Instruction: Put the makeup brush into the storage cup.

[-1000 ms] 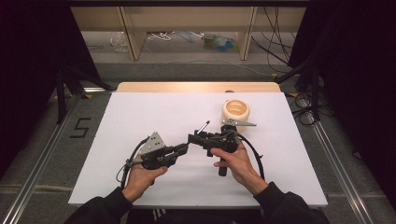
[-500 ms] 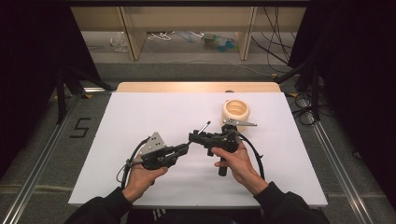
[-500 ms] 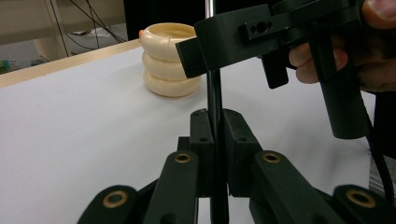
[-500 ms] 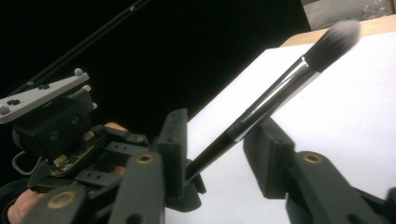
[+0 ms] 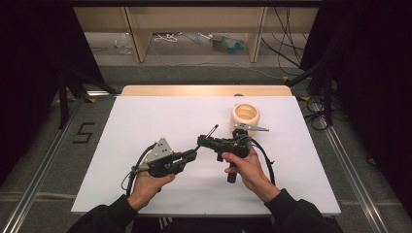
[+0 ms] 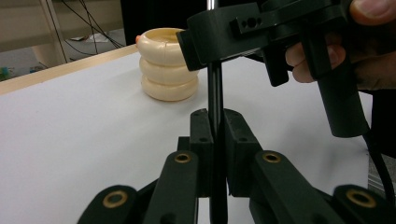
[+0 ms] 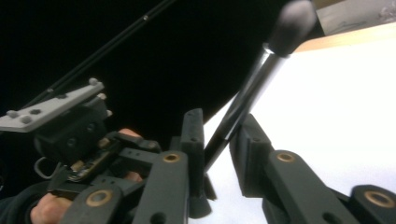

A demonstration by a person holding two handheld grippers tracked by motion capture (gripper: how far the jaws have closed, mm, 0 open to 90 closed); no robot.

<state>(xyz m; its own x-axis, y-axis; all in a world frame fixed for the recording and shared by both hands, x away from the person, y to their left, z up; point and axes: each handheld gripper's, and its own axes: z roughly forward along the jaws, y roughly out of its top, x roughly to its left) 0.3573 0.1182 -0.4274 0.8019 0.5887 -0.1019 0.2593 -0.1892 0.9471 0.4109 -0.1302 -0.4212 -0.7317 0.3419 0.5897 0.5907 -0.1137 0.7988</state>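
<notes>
Left gripper (image 6: 212, 149) clamped the lower end of a thin black brush (image 5: 212, 130); right gripper (image 7: 219, 154) stood spread around its shaft, mid-table near the stacked cream rings (image 5: 244, 116). Little had shifted over the past second: hand-over apparently pending.

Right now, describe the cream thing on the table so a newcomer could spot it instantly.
Start at the white table and look to its far right part, just beyond the right gripper. There stands the cream ring stack: three rounded rings piled upright, open at the top. It is the one pale, chunky item; the thin rod and both grippers nearby are black.
</notes>
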